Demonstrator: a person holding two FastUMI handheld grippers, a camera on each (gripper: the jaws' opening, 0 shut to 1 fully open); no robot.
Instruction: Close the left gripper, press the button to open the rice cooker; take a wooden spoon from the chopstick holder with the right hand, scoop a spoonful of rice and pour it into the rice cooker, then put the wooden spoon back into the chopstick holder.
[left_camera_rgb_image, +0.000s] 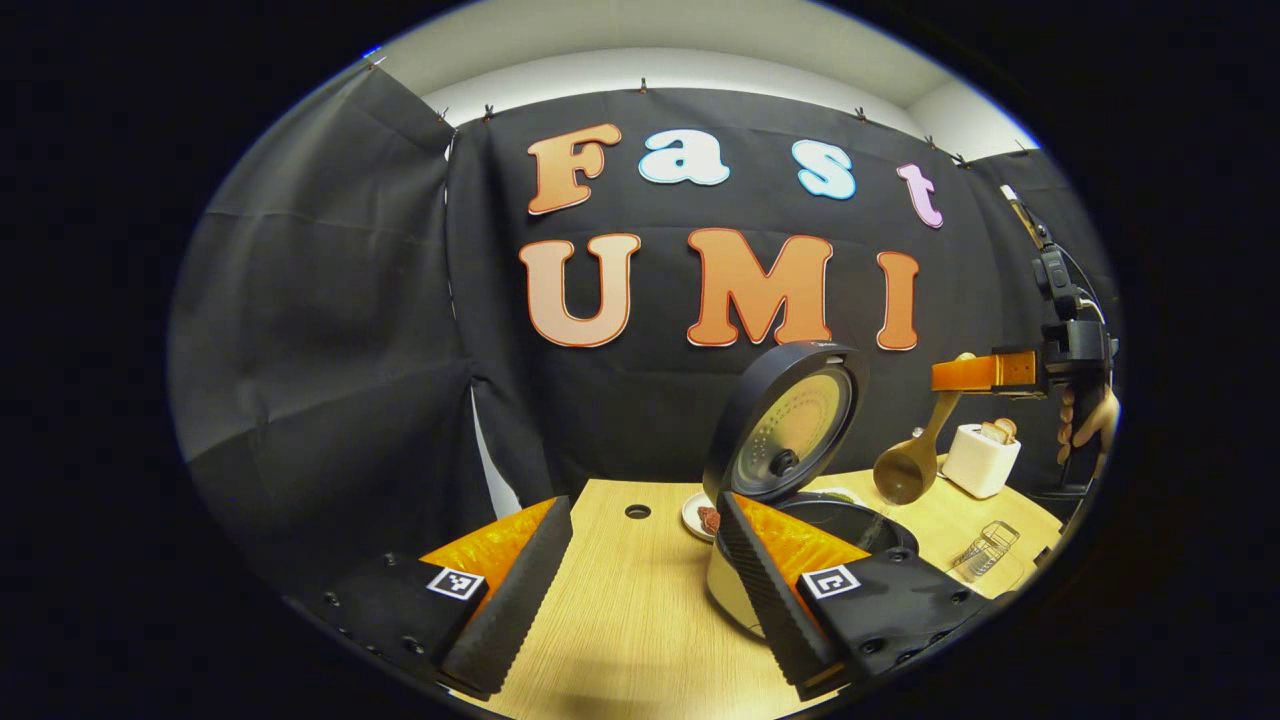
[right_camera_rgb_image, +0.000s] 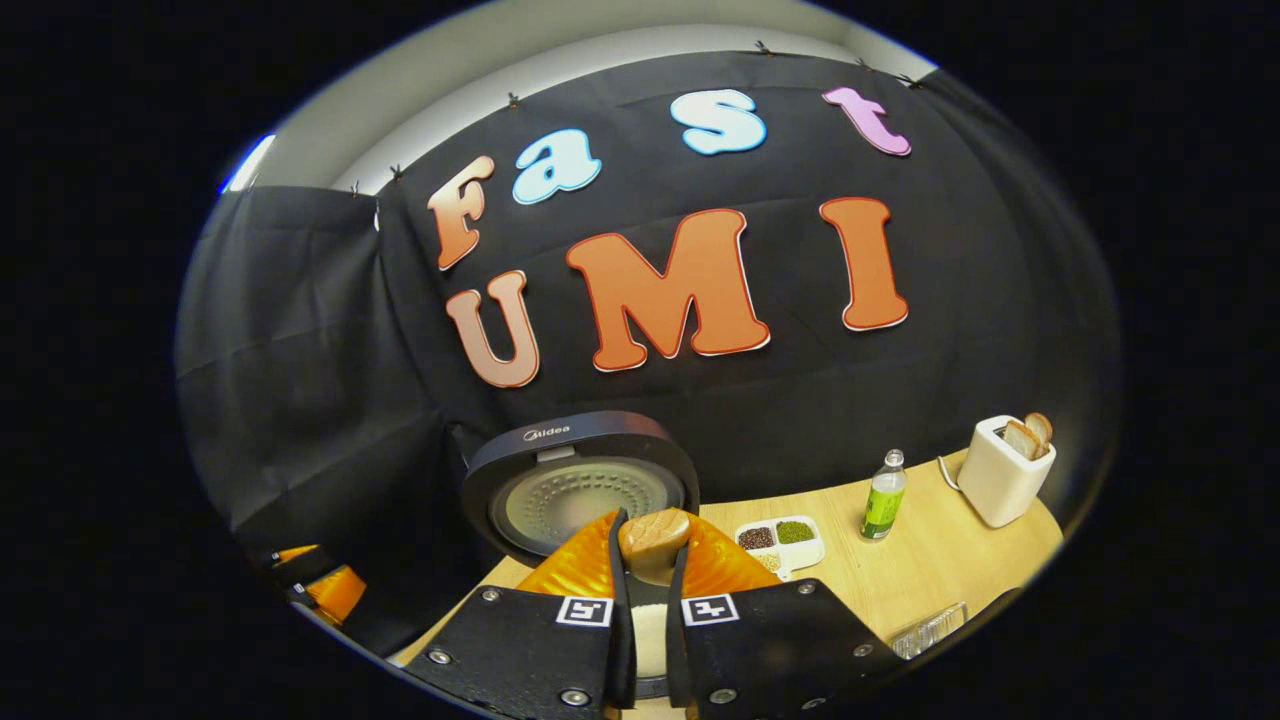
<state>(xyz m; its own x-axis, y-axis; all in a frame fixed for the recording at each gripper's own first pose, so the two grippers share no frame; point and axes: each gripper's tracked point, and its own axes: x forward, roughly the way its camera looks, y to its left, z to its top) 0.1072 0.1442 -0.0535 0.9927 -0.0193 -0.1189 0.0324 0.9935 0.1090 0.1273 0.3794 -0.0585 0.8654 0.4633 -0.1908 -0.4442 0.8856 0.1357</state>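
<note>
Black-lidded rice cooker (left_camera_rgb_image: 790, 440), brown wooden spoon (left_camera_rgb_image: 905, 470), white toaster (right_camera_rgb_image: 1003, 472), green-labelled bottle (right_camera_rgb_image: 884, 500), pale wood-grain table (left_camera_rgb_image: 620, 620).

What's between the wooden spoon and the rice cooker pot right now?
Nothing visible. The right gripper holds the wooden spoon in the air above and beside the open rice cooker; its lid stands upright behind the pot.

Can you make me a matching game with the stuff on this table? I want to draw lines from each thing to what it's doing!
Things:
1. rice cooker lid
2. wooden spoon
3. toaster
4. green bottle

What it's doing:
A. holds bread slices in its top
B. stands upright on the table beside the divided tray
C. is up and open
D. is pinched in the right gripper, bowl hanging down

Pairs: 1-C, 2-D, 3-A, 4-B
</note>
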